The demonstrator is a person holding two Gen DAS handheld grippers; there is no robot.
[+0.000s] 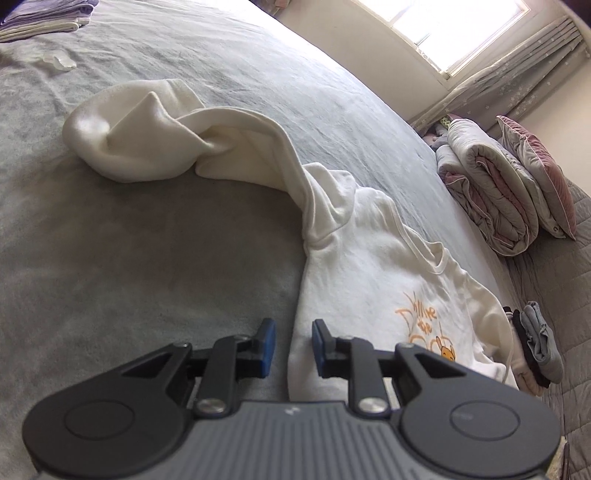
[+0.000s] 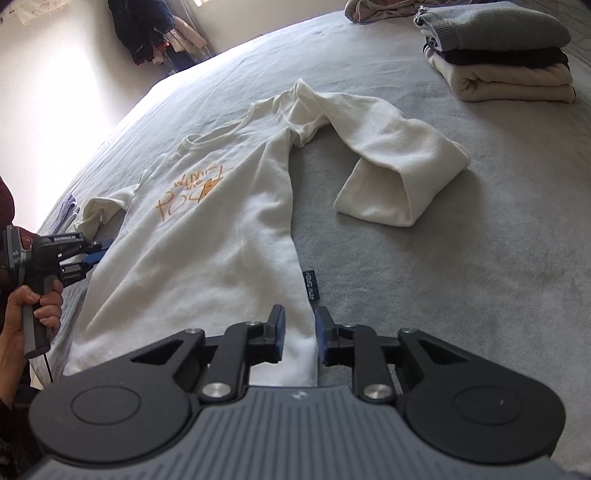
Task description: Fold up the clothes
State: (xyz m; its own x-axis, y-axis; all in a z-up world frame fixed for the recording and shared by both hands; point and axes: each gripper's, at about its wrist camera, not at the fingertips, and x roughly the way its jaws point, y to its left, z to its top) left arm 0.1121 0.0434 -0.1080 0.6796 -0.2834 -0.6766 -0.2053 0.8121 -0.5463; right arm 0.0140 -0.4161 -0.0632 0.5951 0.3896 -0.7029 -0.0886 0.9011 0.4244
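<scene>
A white long-sleeved sweatshirt (image 2: 207, 236) with orange print lies front up on the grey bed; it also shows in the left wrist view (image 1: 369, 273). One sleeve (image 2: 399, 177) lies bent out to the side, its cuff doubled back. My right gripper (image 2: 299, 326) is open, its blue fingers astride the shirt's bottom corner beside a black label (image 2: 309, 286). My left gripper (image 1: 293, 341) is open at the opposite side edge of the shirt, one finger over the bedspread, one over the cloth. It also shows in the right wrist view (image 2: 98, 253), held by a hand.
A stack of folded clothes (image 2: 498, 55) sits on the bed at the far right. Folded quilts and a pillow (image 1: 509, 192) lie at the bed's head. More folded items (image 1: 40, 18) lie at the far corner. Grey bedspread (image 2: 461, 277) surrounds the shirt.
</scene>
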